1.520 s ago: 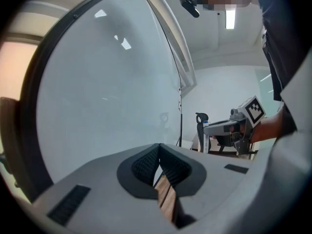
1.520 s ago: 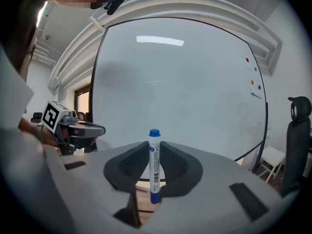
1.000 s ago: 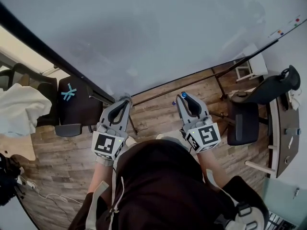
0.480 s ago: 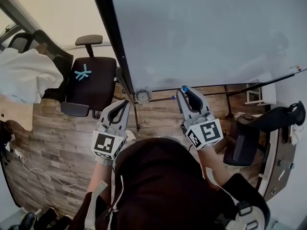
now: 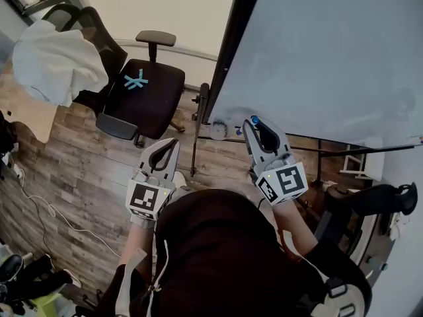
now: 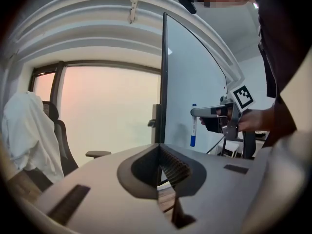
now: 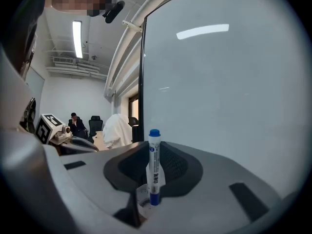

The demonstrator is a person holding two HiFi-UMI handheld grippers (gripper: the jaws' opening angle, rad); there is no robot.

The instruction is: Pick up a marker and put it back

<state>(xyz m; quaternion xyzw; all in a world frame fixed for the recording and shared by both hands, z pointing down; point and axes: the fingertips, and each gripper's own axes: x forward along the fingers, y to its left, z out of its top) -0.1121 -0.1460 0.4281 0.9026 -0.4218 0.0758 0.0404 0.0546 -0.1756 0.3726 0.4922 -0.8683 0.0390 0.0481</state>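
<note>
A white marker with a blue cap (image 7: pixel 154 165) stands upright between the jaws of my right gripper (image 7: pixel 152 147), which is shut on it. From the head view only its blue cap (image 5: pixel 254 119) shows, at the tip of the right gripper (image 5: pixel 252 127), close to the lower left corner of the whiteboard (image 5: pixel 330 51). My left gripper (image 5: pixel 173 142) is held lower and to the left over the floor, jaws shut on nothing (image 6: pixel 158 147). The left gripper view also catches the marker (image 6: pixel 193 126) hanging from the right gripper (image 6: pixel 214 112).
The whiteboard's black frame edge (image 5: pixel 232 45) runs down to a stand (image 5: pixel 197 131). A small round object (image 5: pixel 218 129) sits at the board's bottom rail. A black office chair (image 5: pixel 142 88) with a blue tape cross stands at left, beside a chair draped in white cloth (image 5: pixel 56 58).
The head view has swung, so the whiteboard's left edge and the chairs slid toward the right and centre. Both grippers keep their pose, and the marker stays in the right one.
</note>
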